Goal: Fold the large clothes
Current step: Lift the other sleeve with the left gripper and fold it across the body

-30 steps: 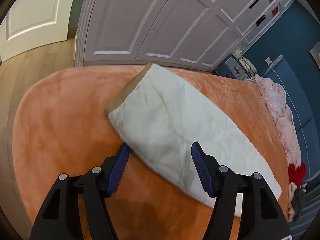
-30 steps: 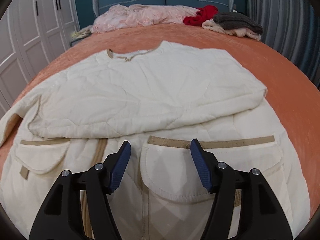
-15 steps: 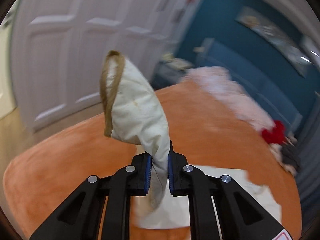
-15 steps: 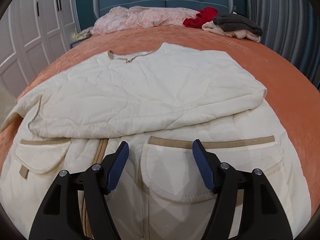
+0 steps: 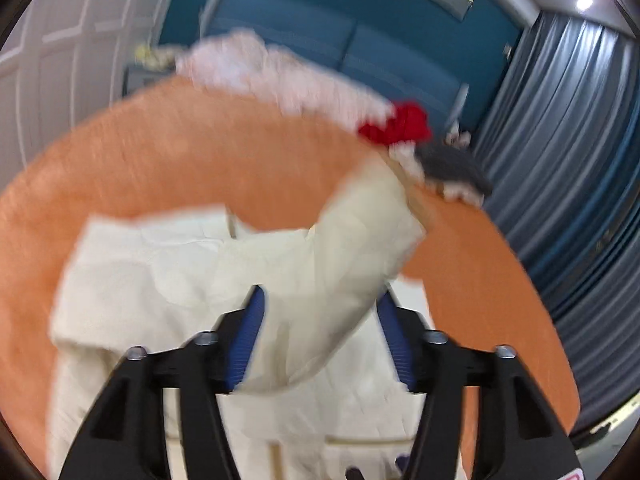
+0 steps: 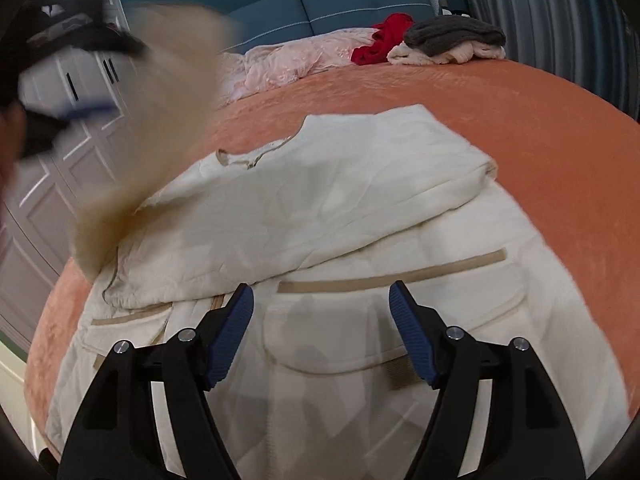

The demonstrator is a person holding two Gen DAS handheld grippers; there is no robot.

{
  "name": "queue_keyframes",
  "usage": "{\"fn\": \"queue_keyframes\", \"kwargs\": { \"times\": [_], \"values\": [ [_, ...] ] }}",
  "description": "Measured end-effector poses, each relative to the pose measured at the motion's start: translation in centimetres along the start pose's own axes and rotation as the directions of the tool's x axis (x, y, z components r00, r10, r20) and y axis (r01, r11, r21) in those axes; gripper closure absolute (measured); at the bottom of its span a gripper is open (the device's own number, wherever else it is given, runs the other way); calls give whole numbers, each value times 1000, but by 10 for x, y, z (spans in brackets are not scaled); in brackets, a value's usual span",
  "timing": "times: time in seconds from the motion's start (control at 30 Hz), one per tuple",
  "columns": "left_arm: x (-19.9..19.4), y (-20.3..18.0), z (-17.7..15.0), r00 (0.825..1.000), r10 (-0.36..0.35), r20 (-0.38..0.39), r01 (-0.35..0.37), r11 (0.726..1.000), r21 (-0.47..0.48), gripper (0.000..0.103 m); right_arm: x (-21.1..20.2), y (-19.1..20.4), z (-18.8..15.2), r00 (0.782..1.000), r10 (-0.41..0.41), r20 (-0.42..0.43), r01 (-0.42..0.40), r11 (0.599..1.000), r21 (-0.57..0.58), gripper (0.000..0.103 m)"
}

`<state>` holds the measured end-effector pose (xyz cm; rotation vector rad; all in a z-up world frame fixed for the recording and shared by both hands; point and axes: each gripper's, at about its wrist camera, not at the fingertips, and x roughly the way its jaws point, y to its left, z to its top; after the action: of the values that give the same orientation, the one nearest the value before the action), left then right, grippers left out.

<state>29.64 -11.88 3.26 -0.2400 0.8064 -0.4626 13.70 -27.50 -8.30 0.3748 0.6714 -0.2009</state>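
Note:
A cream quilted jacket (image 6: 320, 216) with tan trim lies spread on the orange bed cover (image 6: 540, 128). Its right sleeve is folded across the chest. Its left sleeve (image 5: 352, 248) is in the air, blurred, swinging over the jacket body (image 5: 140, 280). My left gripper (image 5: 320, 340) has its jaws apart with the sleeve cloth lying between them; it also shows blurred at the upper left of the right wrist view (image 6: 68, 80), beside the flying sleeve (image 6: 160, 120). My right gripper (image 6: 320, 340) is open and empty above the jacket's pocket (image 6: 360, 320).
A pink blanket (image 6: 288, 60), a red garment (image 6: 384, 36) and a grey and cream pile (image 6: 452, 40) lie at the bed's head by the blue headboard (image 6: 352, 4). White wardrobe doors (image 6: 52, 160) stand left, grey curtains (image 5: 580, 160) right.
The left gripper closed on the left sleeve, lifted it and swung it over the jacket; its jaws have now opened. The right gripper stayed open and shifted slightly over the pocket.

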Motion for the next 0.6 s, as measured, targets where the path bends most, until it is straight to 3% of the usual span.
{"fn": "queue_keyframes", "kwargs": {
  "times": [0.13, 0.23, 0.37, 0.47, 0.6],
  "values": [
    [17, 17, -34, 996, -42, -75, 37, 997, -62, 41, -6, -17, 15, 1000, 17, 16, -17, 1000, 17, 27],
    [8, 59, -42, 996, -68, -60, 56, 981, -183, 38, -2, -31, 31, 999, 42, 11, -43, 998, 52, 27],
    [-4, 120, -46, 999, -17, -43, 3, 949, -316, 38, 16, -41, 59, 998, 57, 13, -58, 994, 90, 26],
    [-6, 174, -42, 997, 44, -57, -64, 906, -418, 38, 34, -42, 81, 998, 64, 8, -64, 991, 118, 26],
    [-10, 234, -45, 996, 70, -58, -91, 823, -561, 38, 64, -43, 103, 997, 66, -45, -58, 984, 170, 24]
  ]
}}
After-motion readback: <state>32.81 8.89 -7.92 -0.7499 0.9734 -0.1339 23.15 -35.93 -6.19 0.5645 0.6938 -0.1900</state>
